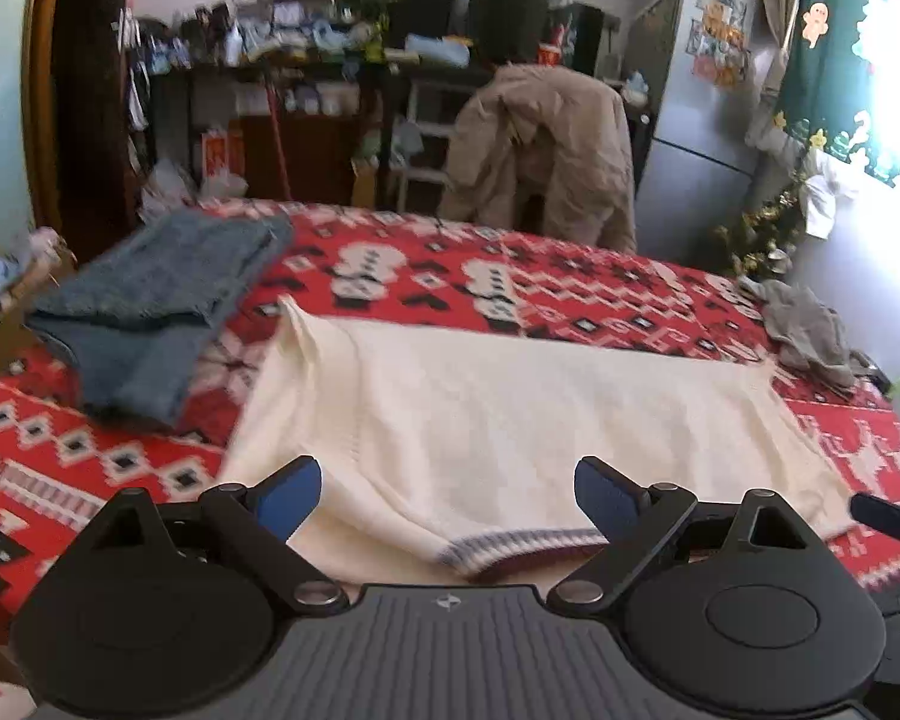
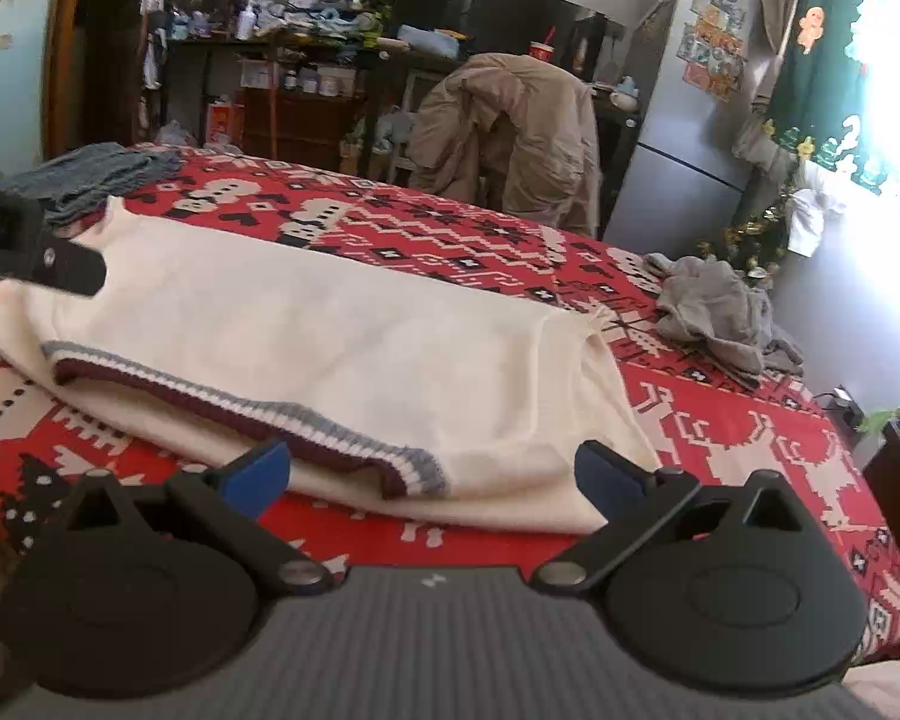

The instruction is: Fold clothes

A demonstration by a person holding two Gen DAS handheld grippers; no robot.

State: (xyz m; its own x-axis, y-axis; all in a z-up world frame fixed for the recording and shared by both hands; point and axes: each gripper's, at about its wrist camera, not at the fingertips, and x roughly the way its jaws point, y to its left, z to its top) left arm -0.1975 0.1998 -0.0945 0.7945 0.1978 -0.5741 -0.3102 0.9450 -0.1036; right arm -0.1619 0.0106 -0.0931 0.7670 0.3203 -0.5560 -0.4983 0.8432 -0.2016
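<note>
A cream knit sweater (image 1: pixel 510 396) lies folded across the red patterned bedspread (image 1: pixel 60 468), its striped grey and maroon hem (image 1: pixel 510 546) facing me. My left gripper (image 1: pixel 448 498) stands open over the near left part of the sweater, and its blue pads (image 1: pixel 291 498) do not touch the cloth. In the right wrist view the sweater (image 2: pixel 306 324) shows its hem (image 2: pixel 306 426) running to the near right corner. My right gripper (image 2: pixel 432 474) is open wide around that corner and grips nothing. The left gripper's finger (image 2: pixel 60 267) shows at the left edge there.
A folded blue-grey garment (image 1: pixel 150 300) lies at the far left of the bed. A crumpled grey garment (image 2: pixel 714 312) sits at the far right. Beyond the bed stand a chair draped with a beige coat (image 1: pixel 540 150), cluttered shelves and a silver fridge (image 1: pixel 702 108).
</note>
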